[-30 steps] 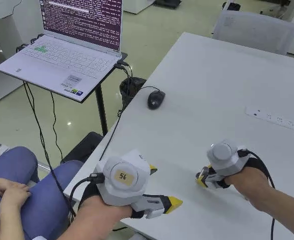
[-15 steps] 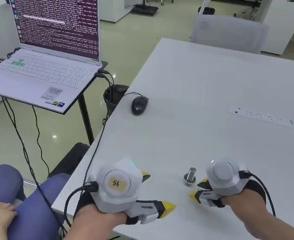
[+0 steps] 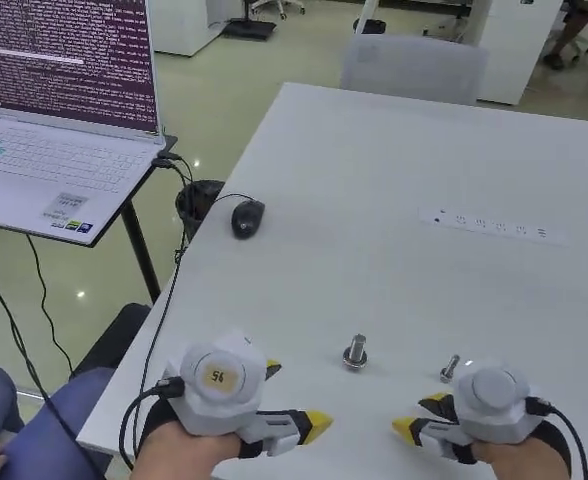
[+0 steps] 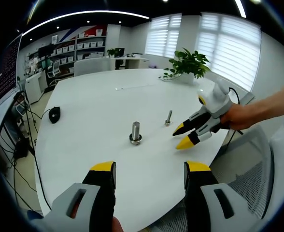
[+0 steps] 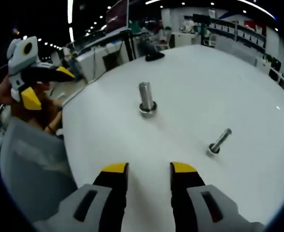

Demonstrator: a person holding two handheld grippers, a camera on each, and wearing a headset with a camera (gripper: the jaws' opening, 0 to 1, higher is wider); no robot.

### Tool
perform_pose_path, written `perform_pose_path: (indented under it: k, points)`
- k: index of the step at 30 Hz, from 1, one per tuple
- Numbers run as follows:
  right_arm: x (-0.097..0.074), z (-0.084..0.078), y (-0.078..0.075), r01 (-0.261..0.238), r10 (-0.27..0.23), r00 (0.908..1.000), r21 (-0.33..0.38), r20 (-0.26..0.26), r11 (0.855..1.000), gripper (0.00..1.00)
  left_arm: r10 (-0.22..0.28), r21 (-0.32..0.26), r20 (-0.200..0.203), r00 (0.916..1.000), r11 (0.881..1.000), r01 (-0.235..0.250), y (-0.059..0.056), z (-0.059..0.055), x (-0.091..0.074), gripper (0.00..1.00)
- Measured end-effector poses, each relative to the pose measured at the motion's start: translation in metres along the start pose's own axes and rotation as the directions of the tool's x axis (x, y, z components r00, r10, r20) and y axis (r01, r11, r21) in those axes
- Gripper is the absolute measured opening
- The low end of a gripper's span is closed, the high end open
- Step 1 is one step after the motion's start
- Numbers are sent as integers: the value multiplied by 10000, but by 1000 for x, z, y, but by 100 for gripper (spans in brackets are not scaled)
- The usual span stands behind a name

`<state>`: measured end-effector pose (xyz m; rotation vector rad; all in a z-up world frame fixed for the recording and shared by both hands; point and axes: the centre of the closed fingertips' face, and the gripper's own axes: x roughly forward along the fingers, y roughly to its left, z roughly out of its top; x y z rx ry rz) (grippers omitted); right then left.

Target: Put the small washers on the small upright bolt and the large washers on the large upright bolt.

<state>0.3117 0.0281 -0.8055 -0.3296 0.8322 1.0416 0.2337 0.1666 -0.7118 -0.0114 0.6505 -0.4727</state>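
Observation:
Two bolts stand on the white table [image 3: 394,160]. The large upright bolt [image 3: 355,352] [image 4: 135,133] [image 5: 146,99] rests on its wide head. To its right is the thin small bolt [image 3: 450,368] [image 4: 168,117] [image 5: 219,141]. My left gripper [image 3: 294,397] [image 4: 150,169] is open and empty near the table's front edge, left of the large bolt. My right gripper [image 3: 417,416] [image 5: 149,169] is also open with nothing between its fingers, just in front of the small bolt. Each gripper shows in the other's view: the right gripper [image 4: 185,136] and the left gripper [image 5: 49,87].
A black mouse [image 3: 247,217] with its cable lies at the table's left edge. A white power strip [image 3: 494,227] lies farther back on the right. A laptop [image 3: 44,150] on a stand is off the table to the left, and a grey chair [image 3: 414,65] is at the far end.
The head camera has swung right and down. My right gripper, which was at the large bolt, has drawn back toward the front edge, leaving that bolt standing. The left gripper has hardly moved.

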Motion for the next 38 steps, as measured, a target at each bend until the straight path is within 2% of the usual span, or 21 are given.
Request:
perform_pose_path:
  k: [5, 12, 16, 19, 22, 25, 30, 38]
  points:
    - [-19, -12, -20, 400, -426, 9984, 660, 375, 9970, 40, -131, 36, -122, 9998, 9999, 131, -2, 0, 8, 56]
    - [-38, -9, -31, 657, -767, 9921, 1098, 992, 9918, 49, -276, 226, -168, 9995, 9994, 280, -4, 7, 13, 56]
    - [-46, -12, -31, 689, -810, 9900, 1059, 1151, 9920, 53, -291, 375, -163, 9994, 9989, 297, -4, 11, 12, 57]
    - [-49, -18, -30, 681, -763, 9920, 821, 1009, 9943, 55, -288, 417, -139, 9995, 9987, 293, -3, 11, 13, 57]
    - [-52, -25, -31, 741, -828, 9914, 876, 1010, 9934, 57, -229, 292, 10, 9997, 9993, 229, -3, 13, 14, 57]
    - [-54, -32, -31, 833, -941, 9904, 1059, 1008, 9909, 58, -276, 255, -91, 9996, 9993, 279, -8, 8, 19, 57]
    - [-56, -40, -25, 835, -929, 9916, 1033, 904, 9911, 59, -353, 241, -79, 9993, 9991, 354, -15, 9, 18, 58]
    - [-64, -46, -22, 887, -995, 9908, 1148, 917, 9894, 63, -402, 379, -177, 9990, 9984, 409, -17, 10, 18, 59]
